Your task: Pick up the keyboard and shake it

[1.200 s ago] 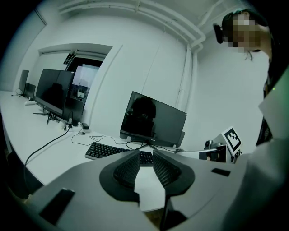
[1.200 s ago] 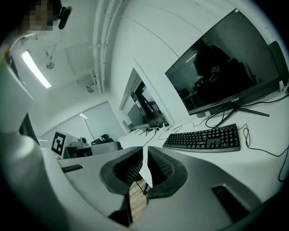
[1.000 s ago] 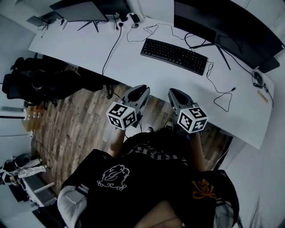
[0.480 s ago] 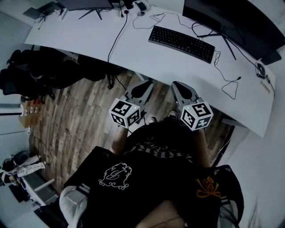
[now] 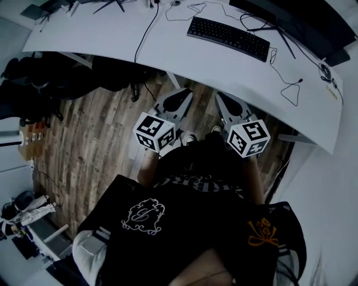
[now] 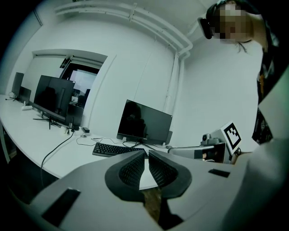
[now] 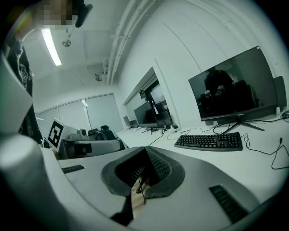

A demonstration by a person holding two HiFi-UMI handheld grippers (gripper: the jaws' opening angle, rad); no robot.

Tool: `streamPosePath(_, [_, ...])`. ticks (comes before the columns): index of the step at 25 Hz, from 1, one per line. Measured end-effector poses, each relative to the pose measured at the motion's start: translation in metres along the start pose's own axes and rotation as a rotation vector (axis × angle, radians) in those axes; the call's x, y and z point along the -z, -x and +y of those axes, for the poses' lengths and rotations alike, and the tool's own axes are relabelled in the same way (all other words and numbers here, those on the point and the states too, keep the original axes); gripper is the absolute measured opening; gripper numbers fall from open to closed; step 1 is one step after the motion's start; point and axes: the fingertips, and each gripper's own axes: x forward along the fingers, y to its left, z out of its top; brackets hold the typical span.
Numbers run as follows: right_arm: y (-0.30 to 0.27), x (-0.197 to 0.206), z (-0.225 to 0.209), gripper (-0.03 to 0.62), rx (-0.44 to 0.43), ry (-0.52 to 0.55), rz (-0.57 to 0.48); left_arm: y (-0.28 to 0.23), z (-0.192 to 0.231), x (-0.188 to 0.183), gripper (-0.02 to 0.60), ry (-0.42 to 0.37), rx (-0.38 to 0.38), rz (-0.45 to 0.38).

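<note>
The black keyboard [image 5: 228,38] lies flat on the white desk [image 5: 112,39], in front of a dark monitor; it also shows in the left gripper view [image 6: 113,149] and the right gripper view [image 7: 209,141]. My left gripper [image 5: 180,95] and right gripper [image 5: 221,97] are held side by side over the wooden floor, just short of the desk's front edge and well short of the keyboard. Both point toward the desk. The left gripper [image 6: 147,152] has its jaws together with nothing in them, and so does the right gripper [image 7: 145,150].
A large dark monitor [image 5: 291,17] stands behind the keyboard, with thin cables [image 5: 288,89] trailing over the desk to its right. A black cable [image 5: 146,33] runs across the desk's left part. Dark office chairs [image 5: 39,84] stand under the desk's left end.
The desk and keyboard have slid upward in the head view. Both grippers stayed side by side and now show just off the desk's front edge instead of overlapping it.
</note>
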Motion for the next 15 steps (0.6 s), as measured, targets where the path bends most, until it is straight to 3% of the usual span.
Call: streamPosePath(15, [0.015, 0.014, 0.026, 0.012, 0.015, 0.034, -0.004, 0.034, -0.014, 0.016, 0.043, -0.015, 0.005, -0.011])
